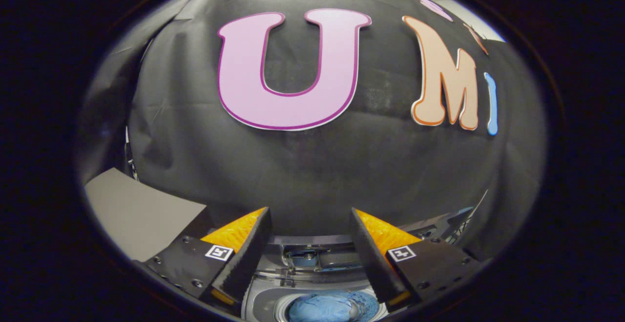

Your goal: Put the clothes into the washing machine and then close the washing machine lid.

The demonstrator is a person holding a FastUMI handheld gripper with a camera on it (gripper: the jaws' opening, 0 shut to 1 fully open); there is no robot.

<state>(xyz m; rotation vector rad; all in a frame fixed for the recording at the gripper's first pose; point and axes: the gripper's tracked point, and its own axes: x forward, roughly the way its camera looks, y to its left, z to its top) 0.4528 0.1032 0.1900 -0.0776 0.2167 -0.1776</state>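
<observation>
My gripper hangs open above the washing machine, with nothing between its fingers. Low down between the fingers I see the machine's round drum opening, and a bundle of blue clothes lies inside it. The rear top of the machine, with its grey panel and hinge parts, runs just ahead of the fingertips. The lid itself is not something I can make out.
A flat grey panel stands to the left of the left finger, beside the machine. The black cloth wall rises close behind the machine. A thin rack or wire frame shows past the right finger.
</observation>
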